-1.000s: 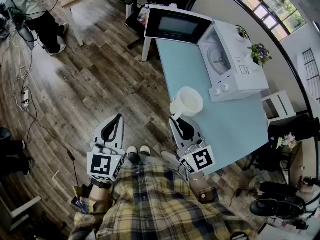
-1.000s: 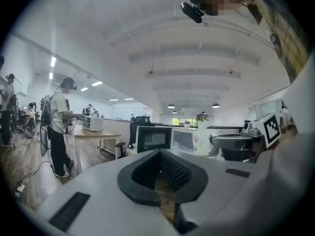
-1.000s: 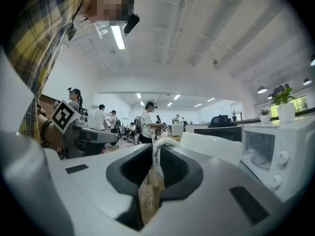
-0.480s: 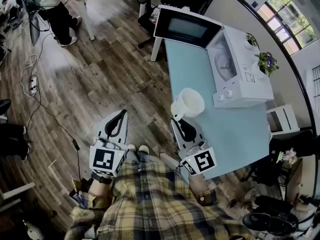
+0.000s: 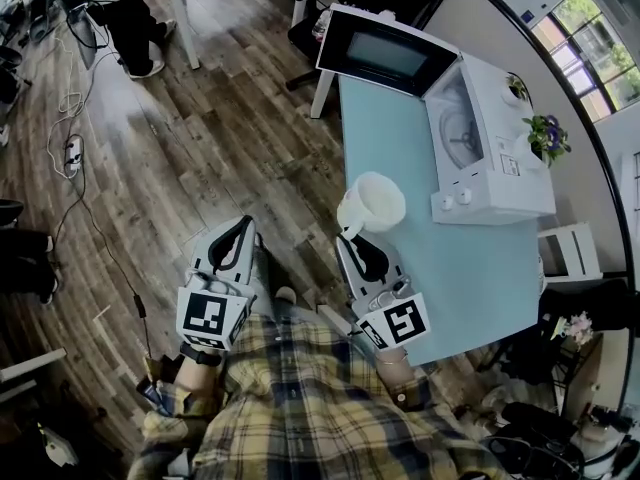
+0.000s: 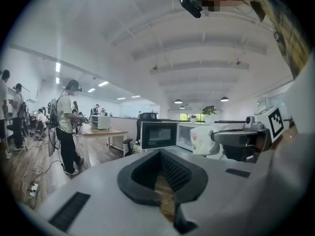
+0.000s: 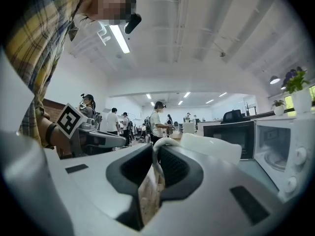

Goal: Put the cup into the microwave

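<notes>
A white cup (image 5: 372,202) hangs over the near left edge of the light blue table (image 5: 470,268). My right gripper (image 5: 352,238) is shut on its handle. In the right gripper view the thin handle (image 7: 156,167) runs between the pads and the cup body (image 7: 212,148) lies just beyond. The white microwave (image 5: 490,153) stands at the table's far end with its door (image 5: 385,53) swung open and its turntable showing. My left gripper (image 5: 232,248) is over the wooden floor left of the table, shut with nothing in it.
Two potted plants (image 5: 548,133) sit on top of the microwave. A black office chair (image 5: 305,13) stands past the table's far corner. A person (image 5: 125,8) stands at a wooden desk at the far left, with cables and a power strip (image 5: 72,153) on the floor.
The cup stays in the right gripper's hold at much the same spot. The left gripper has crept slightly forward. The head view has shifted a little.
</notes>
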`<state>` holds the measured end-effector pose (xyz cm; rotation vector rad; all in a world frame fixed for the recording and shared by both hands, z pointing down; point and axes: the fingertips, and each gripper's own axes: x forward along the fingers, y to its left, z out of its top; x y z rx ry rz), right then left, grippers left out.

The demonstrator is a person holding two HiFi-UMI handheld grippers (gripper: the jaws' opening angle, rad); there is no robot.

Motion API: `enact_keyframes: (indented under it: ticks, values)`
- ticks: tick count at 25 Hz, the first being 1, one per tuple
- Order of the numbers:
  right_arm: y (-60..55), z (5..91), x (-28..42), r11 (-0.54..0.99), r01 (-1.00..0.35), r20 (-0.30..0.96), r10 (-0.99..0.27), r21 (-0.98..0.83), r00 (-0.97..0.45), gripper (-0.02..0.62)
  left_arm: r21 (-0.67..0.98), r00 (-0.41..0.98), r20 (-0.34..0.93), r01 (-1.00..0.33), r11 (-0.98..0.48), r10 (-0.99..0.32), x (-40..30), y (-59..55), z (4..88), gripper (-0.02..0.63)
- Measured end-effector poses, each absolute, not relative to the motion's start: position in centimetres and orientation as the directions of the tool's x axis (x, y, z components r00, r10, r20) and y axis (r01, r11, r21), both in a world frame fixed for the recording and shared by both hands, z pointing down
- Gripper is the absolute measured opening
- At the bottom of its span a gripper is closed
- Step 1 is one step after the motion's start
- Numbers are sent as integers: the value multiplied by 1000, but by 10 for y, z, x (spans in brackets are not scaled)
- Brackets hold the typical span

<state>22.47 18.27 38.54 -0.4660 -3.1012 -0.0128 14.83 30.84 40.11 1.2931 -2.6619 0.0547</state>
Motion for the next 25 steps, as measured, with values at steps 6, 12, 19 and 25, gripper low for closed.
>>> enact_keyframes:
  ticks: [6, 12, 19, 25]
  values:
    - [176, 391, 187, 961, 275, 16, 275, 6, -961, 55, 51, -584, 180, -798, 600, -792, 110, 298, 406, -9]
    - [165, 387, 130, 975, 220, 20, 220, 14, -975, 56, 52, -536, 157, -834, 549, -829, 45, 281, 399, -9]
    - [155, 381, 63, 988, 154, 12, 153, 26, -988, 57, 40, -485, 148, -868, 496, -862, -30, 267, 391, -9]
    - [152, 381, 26, 995, 100, 12, 100, 26, -995, 57, 31, -437, 155, -894, 447, -886, -71, 260, 390, -9]
